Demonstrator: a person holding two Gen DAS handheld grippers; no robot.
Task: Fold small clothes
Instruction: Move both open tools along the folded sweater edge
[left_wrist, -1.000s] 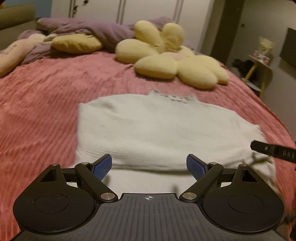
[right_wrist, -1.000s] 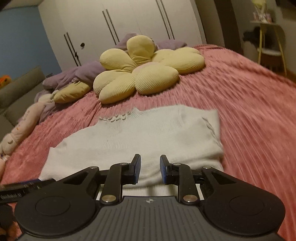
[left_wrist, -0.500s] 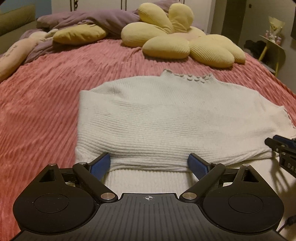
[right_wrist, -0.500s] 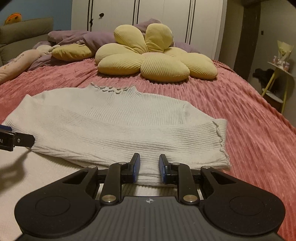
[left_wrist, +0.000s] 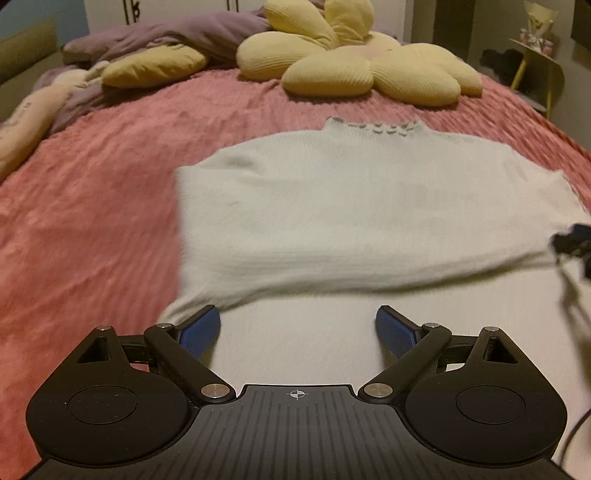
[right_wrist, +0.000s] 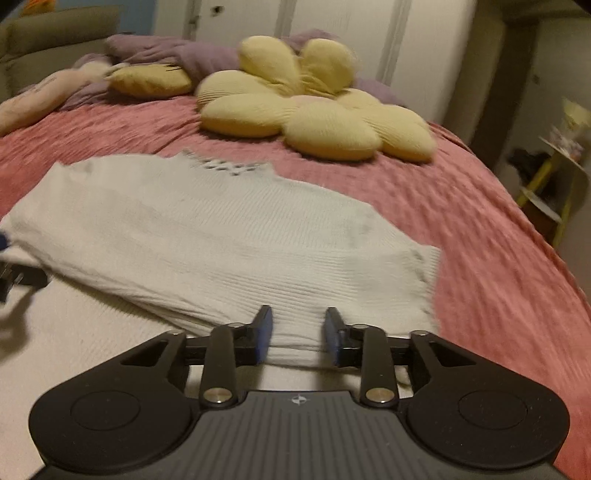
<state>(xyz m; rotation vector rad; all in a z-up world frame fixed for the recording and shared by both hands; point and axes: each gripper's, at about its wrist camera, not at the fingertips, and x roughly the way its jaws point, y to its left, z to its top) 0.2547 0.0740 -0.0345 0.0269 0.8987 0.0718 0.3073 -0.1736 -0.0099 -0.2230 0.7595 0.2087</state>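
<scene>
A cream knit sweater (left_wrist: 369, 206) lies flat on the pink bedspread (left_wrist: 92, 184), collar away from me and sleeves folded across the body. My left gripper (left_wrist: 297, 328) stands wide open over the sweater's lower left part, nothing between its blue pads. In the right wrist view the sweater (right_wrist: 207, 229) fills the middle. My right gripper (right_wrist: 298, 332) hangs over the folded sleeve's near edge at the lower right. Its jaws are opening, the knit lies under the gap and the pads do not press it. The right gripper's tip (left_wrist: 572, 240) shows at the left wrist view's right edge.
A yellow flower-shaped cushion (left_wrist: 351, 70) lies beyond the collar, with a purple blanket (left_wrist: 166, 37) and a yellow pillow (left_wrist: 151, 68) at the far left. A small yellow side table (right_wrist: 554, 177) stands off the bed's right side. Pink bedspread (right_wrist: 498, 258) stretches right of the sweater.
The right gripper's jaws stand wider apart than half a second ago. Both grippers have dropped a little closer to the sweater and rolled. The left gripper has stayed open.
</scene>
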